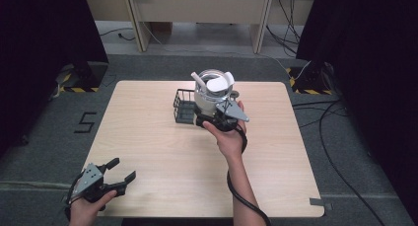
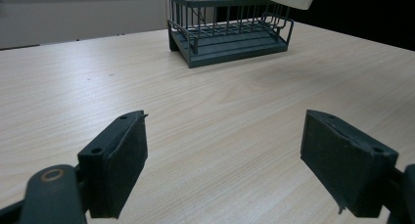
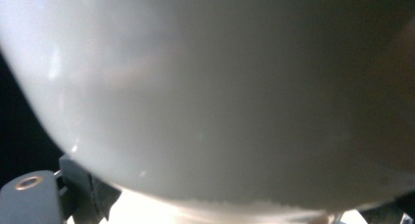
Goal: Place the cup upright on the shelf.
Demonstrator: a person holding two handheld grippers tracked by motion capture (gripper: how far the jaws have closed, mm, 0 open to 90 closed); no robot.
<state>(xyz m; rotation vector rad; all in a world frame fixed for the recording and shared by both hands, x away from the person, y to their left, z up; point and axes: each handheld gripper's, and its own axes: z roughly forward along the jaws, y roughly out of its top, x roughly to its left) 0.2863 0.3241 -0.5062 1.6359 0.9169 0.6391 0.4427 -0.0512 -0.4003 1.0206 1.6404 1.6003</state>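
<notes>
Just above the middle of the high view, the right gripper holds a white pot up over the table, beside a dark wire rack that stands on the wood to its left. The pot is round, glossy and open at the top, with pale pieces inside; whether they are lids or scoops is too small to tell. In the right gripper view its pale curved wall sits right against the lens, so I judge the jaws clamped on its lower body, though their tips are hidden.

At the lower left of the high view, the left gripper rests at the table's near edge, its jaws wide apart and holding nothing; its own view looks across bare wood to the rack.

The pot looks ceramic or glass: stiff, smooth, probably heavy, and breakable. A curved glazed wall is likely to slip, so the rim or a low, level, firm squeeze seems safest.
</notes>
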